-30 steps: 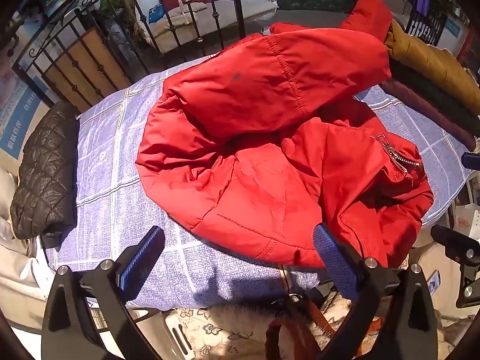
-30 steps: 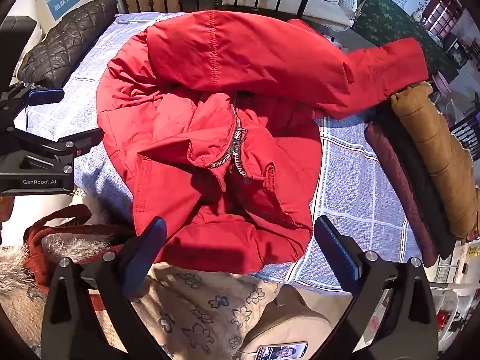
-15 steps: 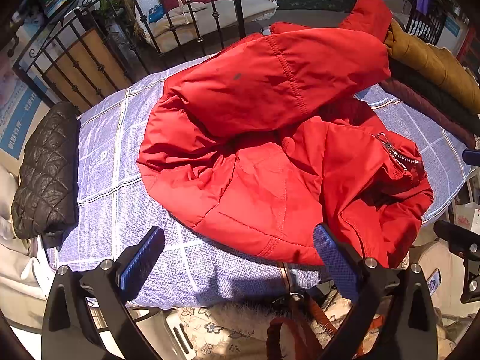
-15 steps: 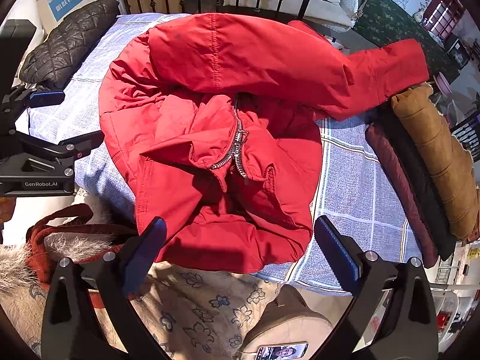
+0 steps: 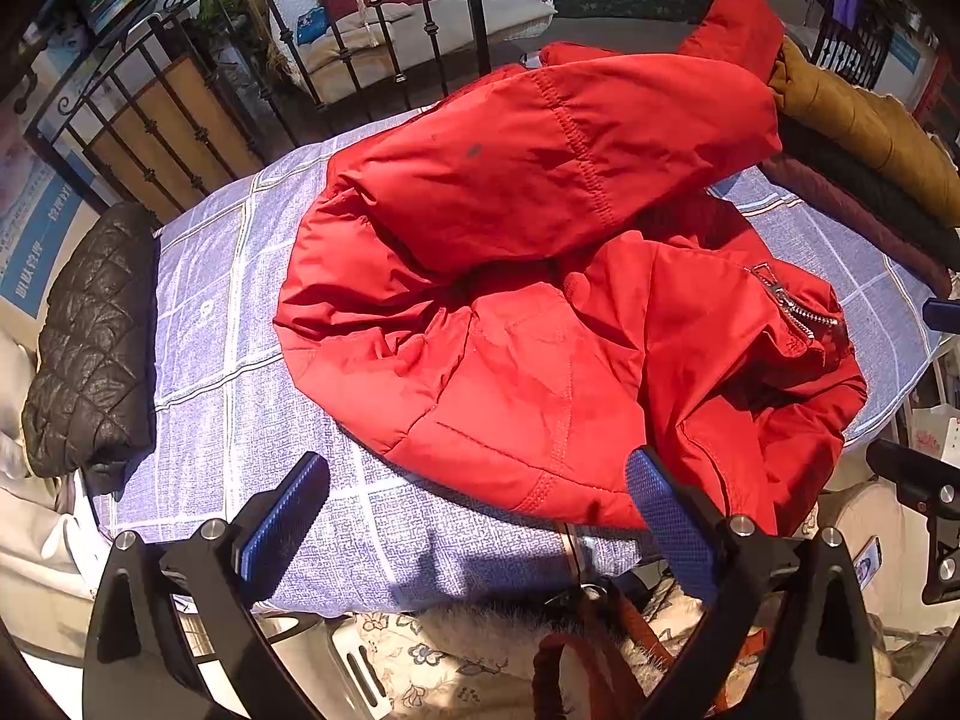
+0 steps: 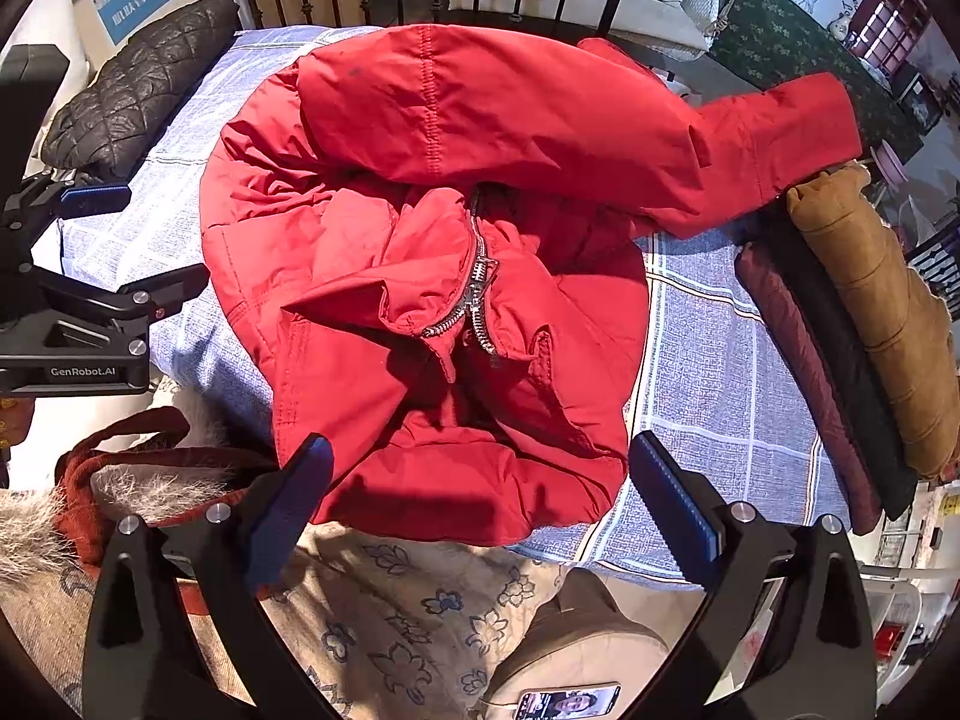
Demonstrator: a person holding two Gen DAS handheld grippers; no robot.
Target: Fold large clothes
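A large red padded jacket (image 5: 540,276) lies crumpled on the table with the blue checked cloth (image 5: 204,324). One sleeve is folded across its top, and the zipper (image 6: 474,294) shows near the collar. In the right wrist view the jacket (image 6: 456,228) hangs a little over the near table edge. My left gripper (image 5: 480,510) is open, hovering just off the near edge by the jacket's hem. My right gripper (image 6: 480,492) is open too, above the collar end, with nothing between its fingers. The left gripper (image 6: 96,246) also shows at the left of the right wrist view.
A black quilted garment (image 5: 90,336) lies at the table's left end. Folded mustard (image 6: 870,300), black and maroon coats are stacked on the right. A black iron railing (image 5: 288,60) stands behind. A fur-trimmed garment (image 6: 138,480) and a floral cloth (image 6: 420,600) lie below the near edge.
Both views have shifted very slightly; the grippers stay open and the jacket has not moved.
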